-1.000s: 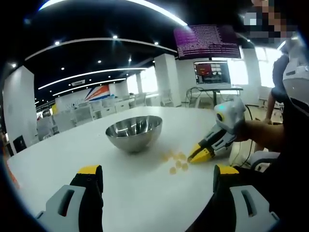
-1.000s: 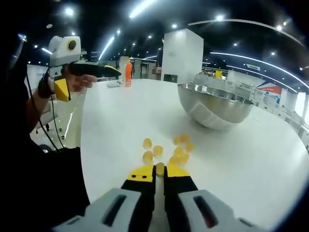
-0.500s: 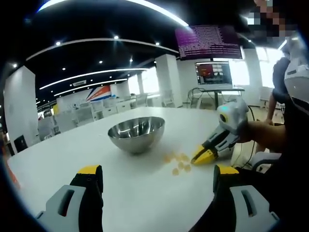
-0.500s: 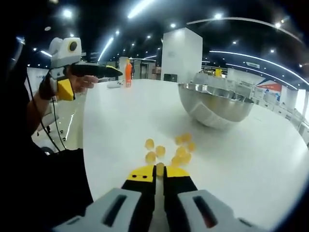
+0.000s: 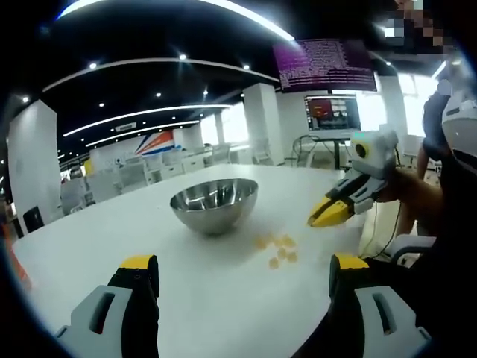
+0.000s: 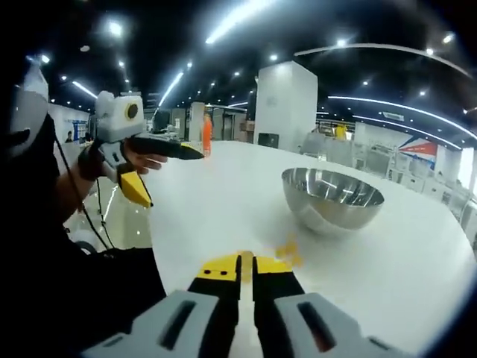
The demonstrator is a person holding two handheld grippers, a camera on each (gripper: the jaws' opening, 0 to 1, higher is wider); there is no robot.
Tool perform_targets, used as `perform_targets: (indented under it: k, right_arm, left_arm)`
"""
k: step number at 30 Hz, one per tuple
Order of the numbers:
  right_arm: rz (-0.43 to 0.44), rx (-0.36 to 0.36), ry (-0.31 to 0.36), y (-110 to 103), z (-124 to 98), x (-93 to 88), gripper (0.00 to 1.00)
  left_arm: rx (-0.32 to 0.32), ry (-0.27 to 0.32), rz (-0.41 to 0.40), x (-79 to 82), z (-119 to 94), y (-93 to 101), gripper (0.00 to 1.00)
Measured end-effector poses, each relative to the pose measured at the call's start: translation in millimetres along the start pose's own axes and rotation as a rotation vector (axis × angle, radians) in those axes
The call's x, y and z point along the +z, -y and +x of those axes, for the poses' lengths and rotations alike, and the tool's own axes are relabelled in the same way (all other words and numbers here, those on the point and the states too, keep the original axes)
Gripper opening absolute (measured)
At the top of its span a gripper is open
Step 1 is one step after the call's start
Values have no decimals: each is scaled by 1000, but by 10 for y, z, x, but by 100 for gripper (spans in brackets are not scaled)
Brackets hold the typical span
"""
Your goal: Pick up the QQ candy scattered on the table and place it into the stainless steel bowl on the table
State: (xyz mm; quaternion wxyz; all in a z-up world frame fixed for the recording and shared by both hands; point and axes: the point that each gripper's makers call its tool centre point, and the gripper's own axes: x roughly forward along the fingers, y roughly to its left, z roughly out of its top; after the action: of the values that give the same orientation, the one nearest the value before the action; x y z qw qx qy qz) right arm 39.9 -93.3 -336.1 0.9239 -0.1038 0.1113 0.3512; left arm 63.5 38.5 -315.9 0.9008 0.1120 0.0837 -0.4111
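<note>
Several yellow QQ candies [image 5: 276,250] lie in a loose cluster on the white table [image 5: 89,246], just right of the stainless steel bowl [image 5: 214,203]. My left gripper [image 5: 242,267] hangs wide open near the table's front edge, nothing between its jaws. My right gripper [image 5: 328,215] hovers above the table to the right of the cluster. In the right gripper view my right gripper [image 6: 246,262] is shut on one QQ candy [image 6: 245,256], raised above the remaining candies [image 6: 289,252]. The bowl [image 6: 332,198] stands beyond them, to the right. The left gripper [image 6: 170,177] shows at the left, open, held by a hand.
An orange bottle [image 6: 206,134] stands far back on the table. The table edge [image 6: 153,246] runs close on the left in the right gripper view, with the person's dark sleeve beside it. A monitor [image 5: 332,112] sits on a desk behind the table.
My right gripper has risen off the table with a candy pinched in its tips, away from the cluster. The left gripper has stayed open and nearly still.
</note>
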Motion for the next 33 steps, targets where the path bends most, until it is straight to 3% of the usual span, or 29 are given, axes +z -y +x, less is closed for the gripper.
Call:
perform_targets:
  k: [10, 14, 22, 28, 33]
  right_arm:
    - [-138, 23, 167, -175, -366, 914, 6]
    - [-215, -3, 230, -104, -493, 1294, 6]
    - [-295, -90, 358, 239, -594, 2009, 6]
    - [-318, -132, 386, 549, -435, 2260, 6]
    - [-263, -135, 341, 776, -141, 2142, 6]
  left_arm:
    - [3, -6, -2, -31, 5, -13, 95]
    - [-1, -14, 4, -49, 18, -1, 95]
    - [-5, -10, 9, -20, 14, 8, 95]
    - [-24, 13, 4, 43, -5, 64, 95]
    - [-36, 19, 12, 50, 3, 97, 95]
